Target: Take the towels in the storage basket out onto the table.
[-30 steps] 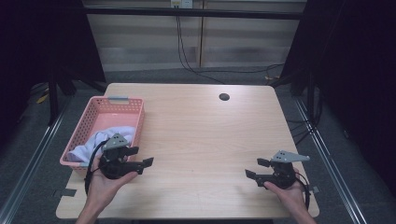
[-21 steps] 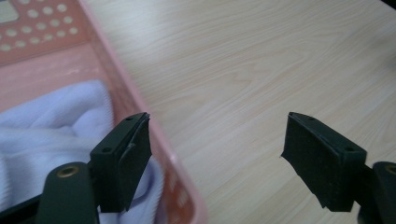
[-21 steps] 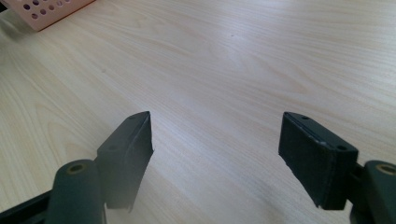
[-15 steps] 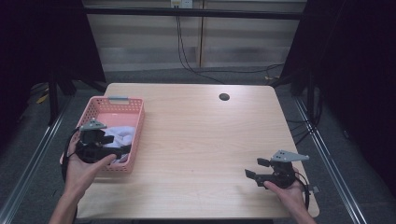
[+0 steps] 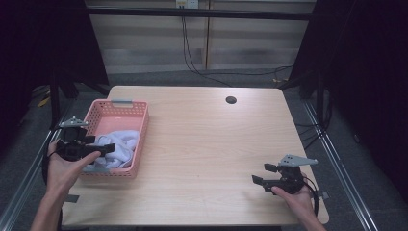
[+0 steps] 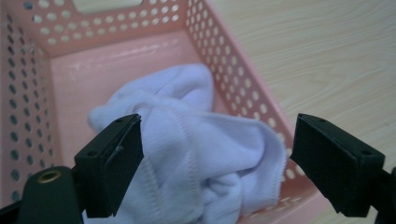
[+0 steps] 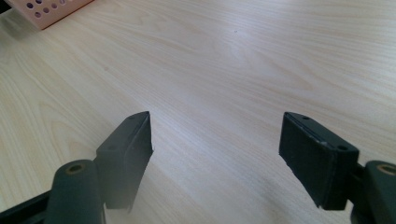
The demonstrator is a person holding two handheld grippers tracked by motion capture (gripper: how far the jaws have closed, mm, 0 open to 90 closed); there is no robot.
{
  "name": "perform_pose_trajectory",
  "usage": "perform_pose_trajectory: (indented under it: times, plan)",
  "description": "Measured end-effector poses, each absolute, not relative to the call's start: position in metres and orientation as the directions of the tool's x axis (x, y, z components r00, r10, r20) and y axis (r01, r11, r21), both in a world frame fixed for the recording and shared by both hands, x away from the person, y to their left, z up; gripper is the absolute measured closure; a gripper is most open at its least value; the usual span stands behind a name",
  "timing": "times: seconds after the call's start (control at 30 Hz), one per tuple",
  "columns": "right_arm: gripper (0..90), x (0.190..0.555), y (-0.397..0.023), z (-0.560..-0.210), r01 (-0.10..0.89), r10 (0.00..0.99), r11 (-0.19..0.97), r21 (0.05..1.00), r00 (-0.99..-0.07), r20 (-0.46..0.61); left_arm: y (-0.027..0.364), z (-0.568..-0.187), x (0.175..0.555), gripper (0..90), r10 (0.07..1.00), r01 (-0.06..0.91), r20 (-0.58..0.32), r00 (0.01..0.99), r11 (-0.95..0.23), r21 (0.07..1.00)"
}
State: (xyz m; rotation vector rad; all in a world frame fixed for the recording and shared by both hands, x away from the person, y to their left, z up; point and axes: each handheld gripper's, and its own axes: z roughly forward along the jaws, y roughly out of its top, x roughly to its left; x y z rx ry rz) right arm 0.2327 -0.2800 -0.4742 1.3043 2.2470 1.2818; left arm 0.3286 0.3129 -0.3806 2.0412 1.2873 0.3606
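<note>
My left gripper (image 6: 215,163) hangs over the pink plastic basket with holes (image 5: 137,120), jaws wide apart around the soft white cloth (image 6: 196,154) lying inside. I think I'm about to grab it: go lower, then squeeze. My right gripper (image 5: 269,177) waits, jaws apart, above the bare wooden table (image 5: 207,144)

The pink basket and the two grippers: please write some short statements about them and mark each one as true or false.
1. A white cloth lies inside the pink basket. True.
2. The left gripper is shut on the cloth. False: its jaws stand open over the cloth.
3. The right gripper is open above bare table. True.
4. The basket stands at the table's right edge. False: it stands at the left edge, as the high view shows.
5. The right gripper holds a cup. False: nothing is between its jaws.
</note>
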Motion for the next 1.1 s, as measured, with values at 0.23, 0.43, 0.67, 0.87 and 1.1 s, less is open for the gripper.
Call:
perform_pose_trajectory:
  times: [0.23, 0.43, 0.67, 0.87, 1.1]
  plan:
    - [26.3, 0.233, -0.278, -0.475, 0.577, 0.787, 0.231, 0.783, -0.584, 0.197, 0.326, -0.397, 0.341, 17.8, 0.888, 0.722, -0.111, 0.447, -0.284, 0.631]
    - [26.3, 0.234, -0.277, -0.476, 0.582, 0.785, 0.238, 0.778, -0.587, 0.200, 0.325, -0.411, 0.354, 16.0, 0.900, 0.772, -0.127, 0.417, -0.277, 0.572]
    - [26.8, 0.234, -0.274, -0.477, 0.579, 0.781, 0.268, 0.770, -0.599, 0.179, 0.315, -0.423, 0.368, 9.1, 0.884, 0.812, -0.144, 0.444, -0.329, 0.482]
    - [26.9, 0.235, -0.273, -0.478, 0.579, 0.779, 0.272, 0.768, -0.602, 0.178, 0.306, -0.432, 0.383, 0.0, 0.893, 0.858, -0.155, 0.423, -0.340, 0.384]
    - [26.9, 0.236, -0.272, -0.478, 0.587, 0.770, 0.271, 0.763, -0.607, 0.194, 0.300, -0.442, 0.401, 0.0, 0.898, 0.888, -0.158, 0.411, -0.354, 0.294]
